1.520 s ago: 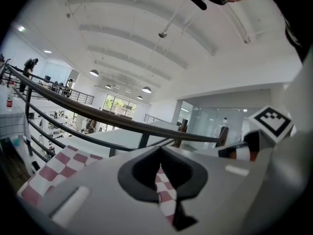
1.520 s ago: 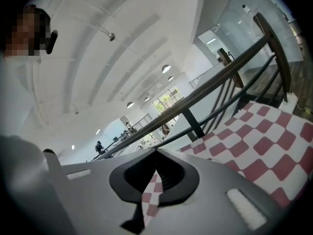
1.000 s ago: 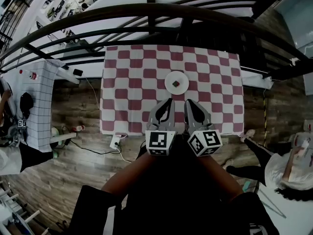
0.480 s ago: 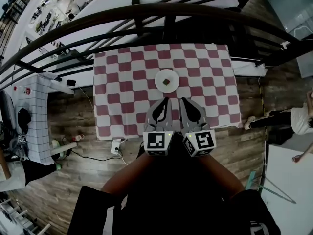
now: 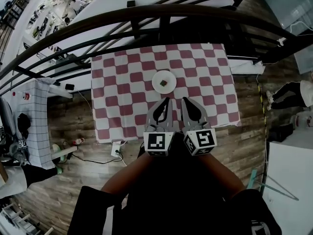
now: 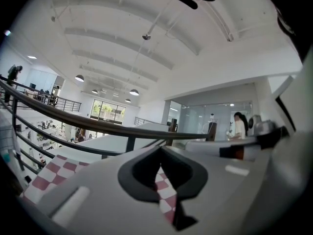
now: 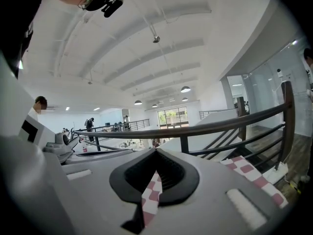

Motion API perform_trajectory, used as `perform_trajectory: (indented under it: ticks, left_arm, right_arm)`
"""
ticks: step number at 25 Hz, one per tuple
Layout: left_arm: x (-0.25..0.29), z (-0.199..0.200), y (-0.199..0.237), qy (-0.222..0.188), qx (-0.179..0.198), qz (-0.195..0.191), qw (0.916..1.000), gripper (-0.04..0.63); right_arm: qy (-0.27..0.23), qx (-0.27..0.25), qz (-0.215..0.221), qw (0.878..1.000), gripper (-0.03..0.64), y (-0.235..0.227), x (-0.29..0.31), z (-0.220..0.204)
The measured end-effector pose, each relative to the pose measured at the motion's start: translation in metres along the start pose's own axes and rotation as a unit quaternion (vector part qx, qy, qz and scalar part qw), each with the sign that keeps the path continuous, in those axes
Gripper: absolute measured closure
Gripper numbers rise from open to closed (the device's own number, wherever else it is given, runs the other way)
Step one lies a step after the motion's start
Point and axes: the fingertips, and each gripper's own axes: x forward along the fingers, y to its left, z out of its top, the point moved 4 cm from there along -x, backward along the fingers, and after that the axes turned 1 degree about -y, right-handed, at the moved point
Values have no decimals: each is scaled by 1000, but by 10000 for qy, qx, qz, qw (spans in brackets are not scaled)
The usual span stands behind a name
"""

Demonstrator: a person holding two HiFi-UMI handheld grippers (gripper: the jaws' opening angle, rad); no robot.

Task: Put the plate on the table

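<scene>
I'm looking down over a dark curved railing [image 5: 146, 13] onto a wooden floor [image 5: 73, 180]. A counter [image 5: 122, 82] covered in a red-and-white checked cloth stands just past the rail.

Both tools are held side by side over the counter's near edge, pointing across it. The left hand-held gripper [image 5: 167, 100] has its jaws brought together with nothing caught in them. In the left gripper view, only the checked cloth shows through the window behind its tips [image 6: 160, 150]. The right hand-held gripper [image 5: 185, 100] is the same: jaws fully together and empty, with only cloth visible past its tips [image 7: 156, 151].

The plate [image 5: 158, 80] lies flat on the counter, ahead of both tips and clear of them. A small dark thing [image 5: 165, 82] sits on its middle; I can't tell what it is. The plate is almost dead ahead of the left hand-held gripper, and ahead and to the left of the right one, so the left is the nearer hand. The plate is round, so there is no long axis to line up with, and any approach would meet the rim facing the tips.

With the plate resting on the cloth and neither tool touching it, I'd judge the placing is done. If it had to be picked up again, the jaws would first have to open, and the left hand has the straighter run at the near rim.
</scene>
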Motion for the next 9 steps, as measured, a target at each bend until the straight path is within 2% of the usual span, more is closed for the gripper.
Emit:
perform_trajectory:
  ticks: [9]
  left_arm:
    - [2,-5,3,57,-78,-8,10000,586]
  right_arm:
    - [88,12,12,10000,620,-1,4,-7]
